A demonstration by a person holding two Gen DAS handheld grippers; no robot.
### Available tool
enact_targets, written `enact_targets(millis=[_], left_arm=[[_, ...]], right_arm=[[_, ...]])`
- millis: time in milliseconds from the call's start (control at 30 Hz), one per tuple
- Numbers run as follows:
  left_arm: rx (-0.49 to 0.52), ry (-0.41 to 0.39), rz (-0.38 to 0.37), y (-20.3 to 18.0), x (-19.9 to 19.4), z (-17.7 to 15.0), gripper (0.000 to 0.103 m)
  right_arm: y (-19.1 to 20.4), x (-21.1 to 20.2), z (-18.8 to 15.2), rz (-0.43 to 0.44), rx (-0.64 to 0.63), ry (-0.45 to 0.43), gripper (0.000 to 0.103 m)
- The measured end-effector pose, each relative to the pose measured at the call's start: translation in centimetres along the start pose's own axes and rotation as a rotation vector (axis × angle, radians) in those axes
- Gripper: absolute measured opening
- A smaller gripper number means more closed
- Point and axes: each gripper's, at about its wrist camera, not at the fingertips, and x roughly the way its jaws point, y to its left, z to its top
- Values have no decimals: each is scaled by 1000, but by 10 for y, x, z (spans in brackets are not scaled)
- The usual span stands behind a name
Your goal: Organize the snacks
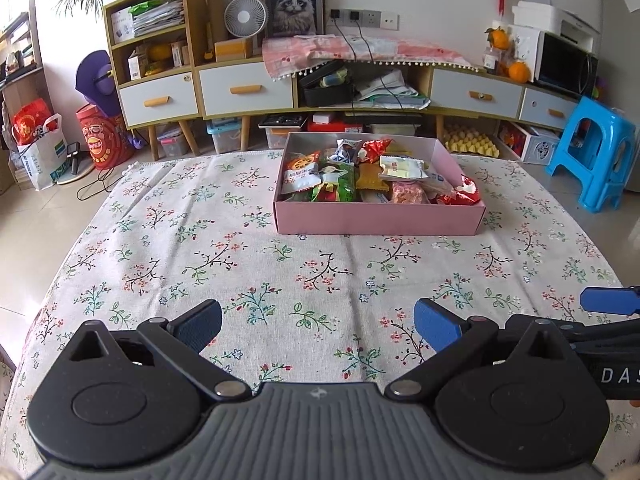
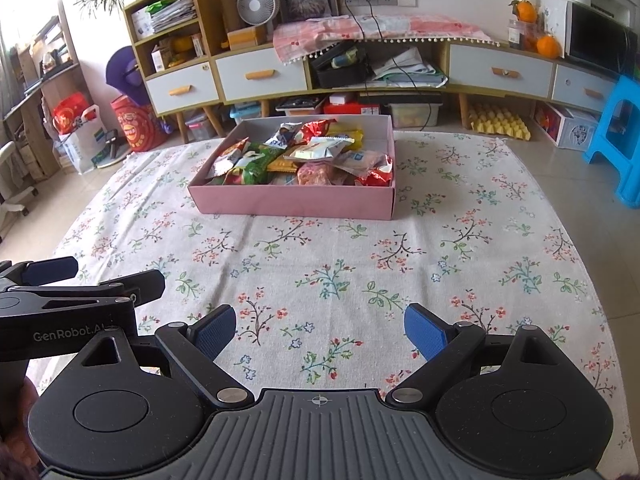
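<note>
Still | snacks point(image 1: 372, 172) were seen piled in the pink box point(image 1: 378, 220) on the tablecloth point(image 1: 280, 272) — well ahead of both tools | left gripper point(image 1: 318, 322) and right gripper point(image 2: 320, 330) were held wide, empty | box long side lay crosswise — neither hand judged clearly nearer

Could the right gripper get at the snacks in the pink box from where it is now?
Probably yes. The right gripper is open and empty, and only bare floral tablecloth lies between it and the pink box. The box has no lid, so the snacks lie exposed from above.
</note>
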Motion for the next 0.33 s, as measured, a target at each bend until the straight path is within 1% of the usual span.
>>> enact_targets(millis=[333], left_arm=[[-4,11,4,-1,1,1,103]], right_arm=[[1,0,-1,0,-6,0,93]])
